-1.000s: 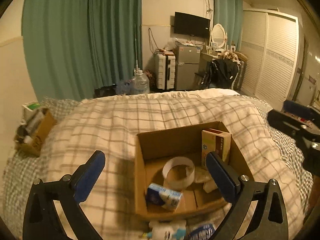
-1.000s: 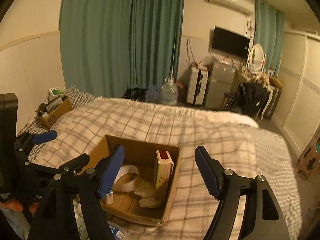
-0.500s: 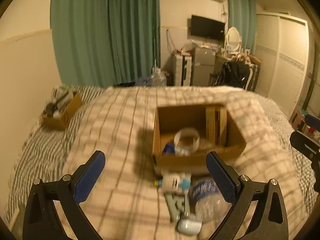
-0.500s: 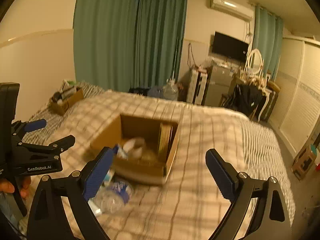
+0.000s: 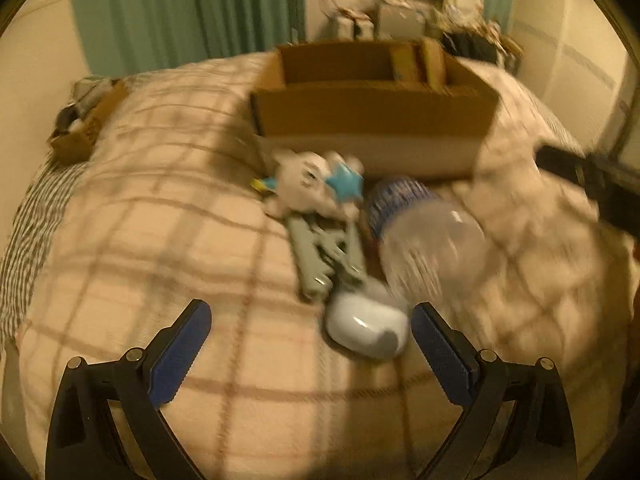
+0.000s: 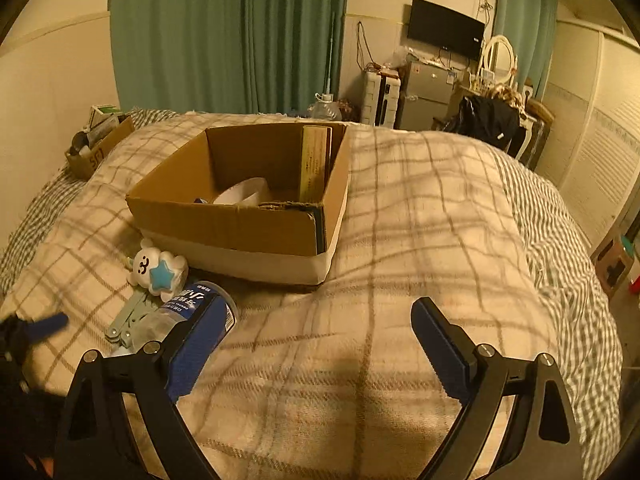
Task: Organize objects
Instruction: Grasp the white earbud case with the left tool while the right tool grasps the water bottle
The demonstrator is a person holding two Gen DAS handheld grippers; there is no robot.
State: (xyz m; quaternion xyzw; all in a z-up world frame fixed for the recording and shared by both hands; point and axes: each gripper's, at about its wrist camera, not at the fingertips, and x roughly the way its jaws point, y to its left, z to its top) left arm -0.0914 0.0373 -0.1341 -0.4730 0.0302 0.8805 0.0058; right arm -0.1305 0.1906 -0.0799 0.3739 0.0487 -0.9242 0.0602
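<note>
An open cardboard box [image 6: 224,224] stands on the plaid bed; it holds a white tape roll [image 6: 244,194] and an upright yellow carton [image 6: 314,164]. In front of the box lie a white cloud toy with a blue star [image 5: 312,180], a grey-green clip tool [image 5: 324,252], a clear plastic bottle with a blue label [image 5: 424,236] and a small white case [image 5: 366,328]. My left gripper [image 5: 310,354] is open, low over the blanket, with the white case just ahead between its fingers. My right gripper [image 6: 314,350] is open and empty over the blanket, right of the bottle [image 6: 188,308].
A small cardboard box of clutter [image 6: 100,144] sits at the bed's far left by the wall. Green curtains, a fridge, suitcase and TV stand beyond the bed. The bed edge drops off at the right, with a box on the floor [image 6: 612,264].
Both grippers have pulled back from above the box and dropped lower. The left one now sits close to the loose items in front of the box; its view is motion-blurred.
</note>
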